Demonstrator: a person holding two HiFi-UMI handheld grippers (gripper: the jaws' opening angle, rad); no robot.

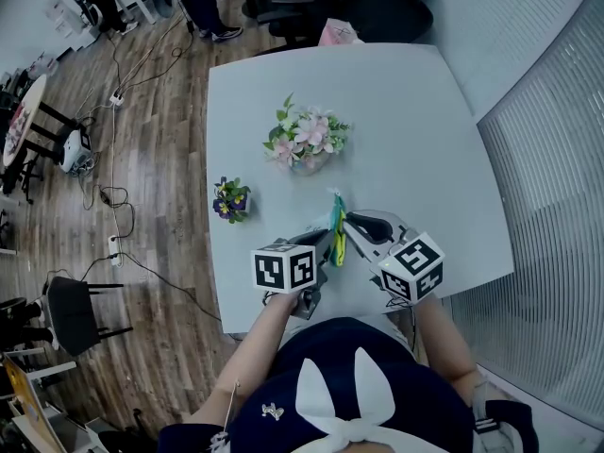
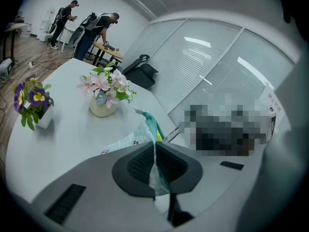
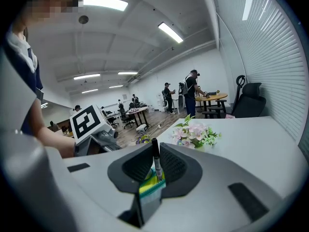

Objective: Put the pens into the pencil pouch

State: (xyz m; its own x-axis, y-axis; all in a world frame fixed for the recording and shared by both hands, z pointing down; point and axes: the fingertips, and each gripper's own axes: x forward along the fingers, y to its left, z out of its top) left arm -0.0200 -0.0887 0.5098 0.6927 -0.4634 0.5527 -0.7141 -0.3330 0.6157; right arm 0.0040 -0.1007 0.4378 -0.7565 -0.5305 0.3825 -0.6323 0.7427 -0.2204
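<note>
- The white table (image 1: 415, 130) has its near edge right against the person, and both tools work just inside that edge.
- On the right, the table's side runs close to the window blinds (image 1: 557, 206), so there is little room there.
- On the left, past the table edge, lies wood floor (image 1: 151, 159) with loose cables (image 1: 118, 196) and a dark chair (image 1: 71, 314).
- The middle and far half of the tabletop are bare apart from a vase of pink flowers (image 1: 307, 142), well apart from the tools.
- A small pot of purple flowers (image 1: 231, 199) stands near the left edge.
- The left gripper (image 2: 155, 151) points forward and somewhat down, its jaws pinched tight on one lip of the green pouch (image 2: 150, 127).
- The pouch is held up just above the table between the two tools.
- The right gripper (image 3: 157, 164) faces it from the right, tilted slightly down, its jaws narrow and clamped on a black pen (image 3: 155, 154).
- The pen stands upright, its lower end inside the pouch's open mouth.
</note>
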